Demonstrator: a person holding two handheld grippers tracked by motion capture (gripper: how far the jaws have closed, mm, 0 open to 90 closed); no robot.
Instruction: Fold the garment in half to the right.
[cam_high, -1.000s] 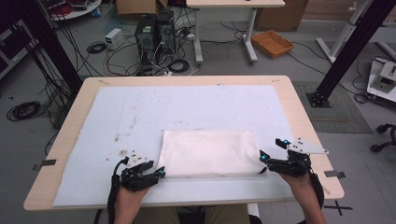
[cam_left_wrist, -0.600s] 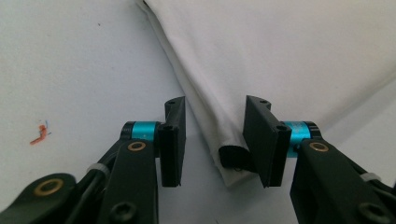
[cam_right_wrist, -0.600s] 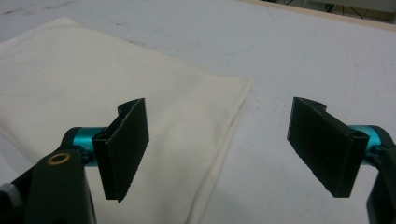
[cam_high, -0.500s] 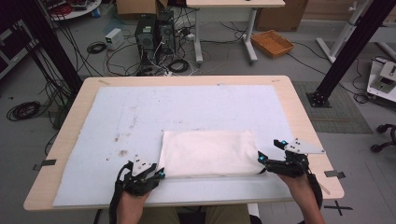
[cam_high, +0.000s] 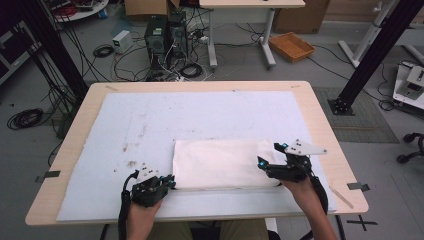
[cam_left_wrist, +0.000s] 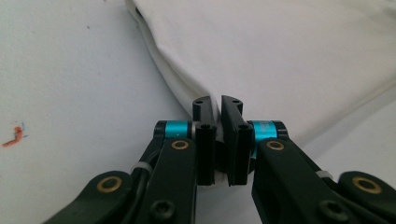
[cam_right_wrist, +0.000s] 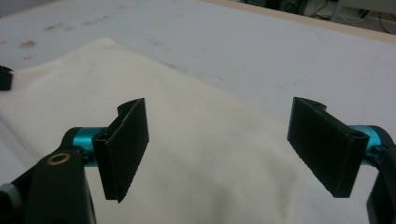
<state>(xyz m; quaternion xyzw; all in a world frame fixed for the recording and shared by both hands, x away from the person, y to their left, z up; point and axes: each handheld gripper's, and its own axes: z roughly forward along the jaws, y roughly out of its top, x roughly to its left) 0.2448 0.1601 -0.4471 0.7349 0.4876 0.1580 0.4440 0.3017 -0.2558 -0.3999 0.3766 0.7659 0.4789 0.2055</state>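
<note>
The left tongs (cam_left_wrist: 217, 105) are seen nearly closed, their jaws having just been closing, with only a narrow slit left between the black pads. They are set at the near left corner of the folded cream-white cloth (cam_high: 220, 162). In the left gripper view the cloth's edge runs to the pad tips; whether fabric is actually pinched there cannot be told. In the high view the left tongs (cam_high: 169, 183) are observed against that same corner.

The right tongs (cam_right_wrist: 217, 144) are held wide open. Nothing is gripped between the ribbed pads (cam_right_wrist: 126, 147), and the cloth's right end is seen lying below and beyond them. In the high view the right tongs (cam_high: 264, 164) are placed over the near right part of the cloth.

No brand, label or legible writing is observed. A small orange-red mark (cam_left_wrist: 14, 135) is noted on the white sheet-covered wooden surface (cam_high: 210, 115).

The cloth is folded into a flat rectangle, with soft creases and a layered edge along its left side. It lies on the near half of the surface, right of centre, between the two tongs.
</note>
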